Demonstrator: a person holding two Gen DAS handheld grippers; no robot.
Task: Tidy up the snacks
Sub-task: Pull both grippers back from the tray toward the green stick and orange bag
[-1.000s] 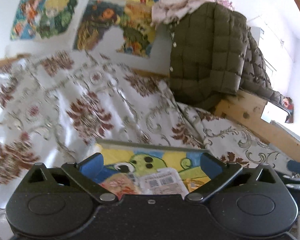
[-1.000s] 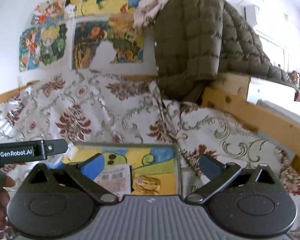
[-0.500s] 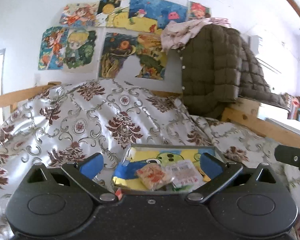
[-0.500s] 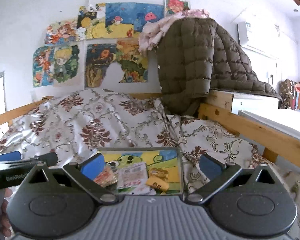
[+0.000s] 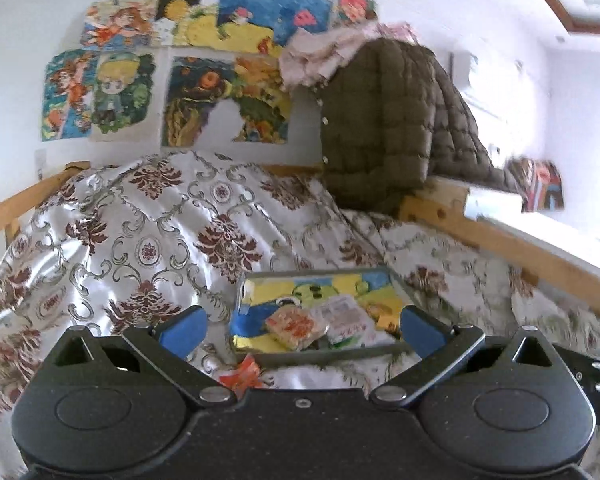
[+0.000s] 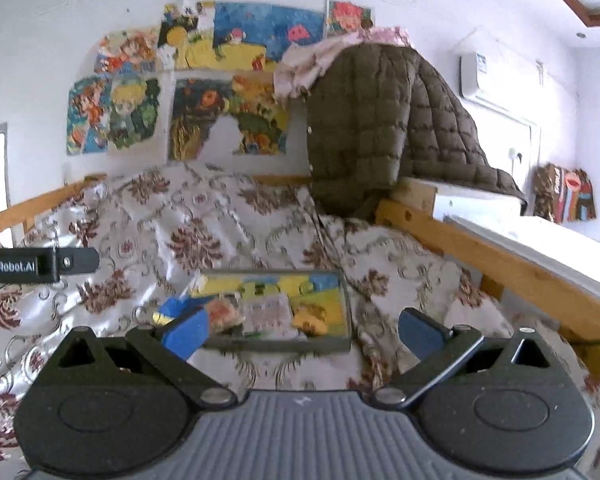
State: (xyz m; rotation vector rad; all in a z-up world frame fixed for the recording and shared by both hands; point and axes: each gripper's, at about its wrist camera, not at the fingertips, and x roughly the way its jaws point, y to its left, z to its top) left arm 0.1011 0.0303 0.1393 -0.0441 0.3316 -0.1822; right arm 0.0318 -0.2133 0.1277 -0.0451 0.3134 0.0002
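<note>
The snack packets (image 5: 300, 326) lie in a shallow tray (image 5: 320, 354) on the bed's quilt (image 5: 148, 240); one red packet (image 5: 240, 372) sits loose on the quilt just before the tray's near rim. They look light, soft and crinkly, likely slick, and are best pinched at a sealed edge. The left hand-held gripper (image 5: 302, 326) stands spread wide and empty, short of the tray. The right hand-held gripper (image 6: 302, 328) is likewise spread and empty.

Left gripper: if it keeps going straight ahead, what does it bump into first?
Probably the tray with the snack packets, lying ahead between the left gripper's open jaws. A red wrapper lies nearer but looks lower; depth is unclear.
</note>
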